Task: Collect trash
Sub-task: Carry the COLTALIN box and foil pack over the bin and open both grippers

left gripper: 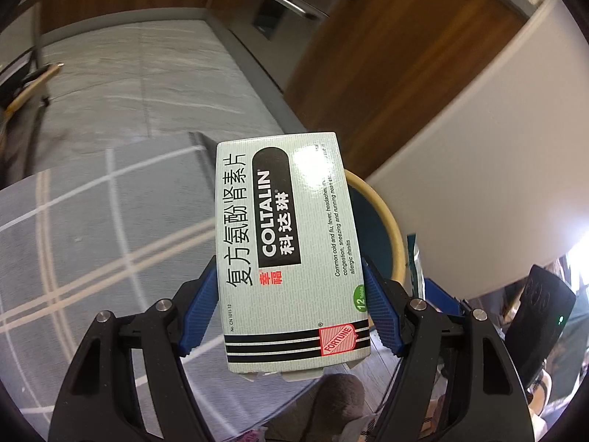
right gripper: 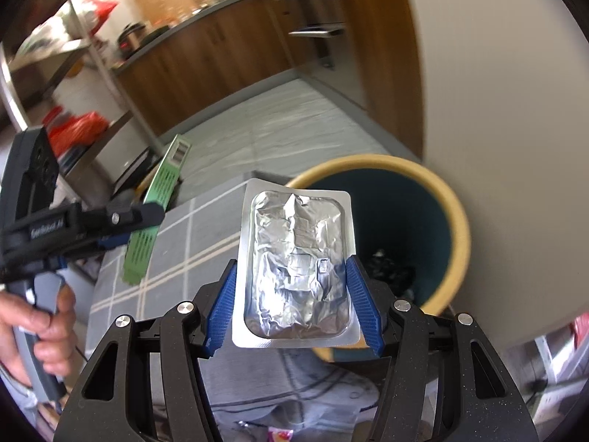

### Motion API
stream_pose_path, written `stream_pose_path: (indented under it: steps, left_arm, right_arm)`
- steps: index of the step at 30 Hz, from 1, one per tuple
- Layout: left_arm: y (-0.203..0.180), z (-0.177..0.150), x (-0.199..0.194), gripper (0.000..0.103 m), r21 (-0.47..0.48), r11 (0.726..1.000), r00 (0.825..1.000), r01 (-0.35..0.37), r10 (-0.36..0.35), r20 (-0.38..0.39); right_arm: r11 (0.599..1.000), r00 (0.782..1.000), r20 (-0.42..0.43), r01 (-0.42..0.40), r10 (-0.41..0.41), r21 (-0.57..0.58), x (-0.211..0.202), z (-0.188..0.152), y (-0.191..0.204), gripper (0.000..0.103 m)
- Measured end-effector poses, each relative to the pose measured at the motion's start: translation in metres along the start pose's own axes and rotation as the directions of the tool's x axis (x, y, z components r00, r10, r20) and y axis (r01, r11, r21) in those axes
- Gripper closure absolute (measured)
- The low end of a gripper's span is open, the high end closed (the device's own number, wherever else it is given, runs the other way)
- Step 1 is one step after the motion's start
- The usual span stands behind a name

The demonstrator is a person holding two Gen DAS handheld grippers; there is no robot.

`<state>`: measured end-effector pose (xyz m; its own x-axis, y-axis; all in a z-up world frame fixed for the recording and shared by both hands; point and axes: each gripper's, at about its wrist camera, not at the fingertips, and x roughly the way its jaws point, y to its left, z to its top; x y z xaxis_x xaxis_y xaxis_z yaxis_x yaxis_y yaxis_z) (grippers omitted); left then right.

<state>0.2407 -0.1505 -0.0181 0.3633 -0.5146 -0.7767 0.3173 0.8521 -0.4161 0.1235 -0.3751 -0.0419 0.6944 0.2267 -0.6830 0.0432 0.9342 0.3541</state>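
Coltalin medicine box (left gripper: 291, 254) clamped in left claw (left gripper: 291, 309); foil blister pack (right gripper: 296, 269) clamped in right claw (right gripper: 294, 307). Risk: waste bin (right gripper: 456, 221) overshot if released early.

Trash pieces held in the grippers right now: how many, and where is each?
2. The medicine box is clamped in the left gripper; the foil blister pack is clamped in the right gripper, in front of the bin. More may lie out of view.

Home kitchen: wooden cabinets (right gripper: 206, 55), countertop (right gripper: 191, 18)
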Motion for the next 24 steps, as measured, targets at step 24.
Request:
stream_pose_path:
  steps: [24]
  left_arm:
    - [-0.035, 0.016, 0.114, 0.029, 0.027, 0.997, 0.982, 0.072, -0.066, -0.179]
  right_arm:
    - [0.984, 0.998, -0.034, 0.066, -0.061, 0.163, 0.020, -0.003, -0.045, 0.043]
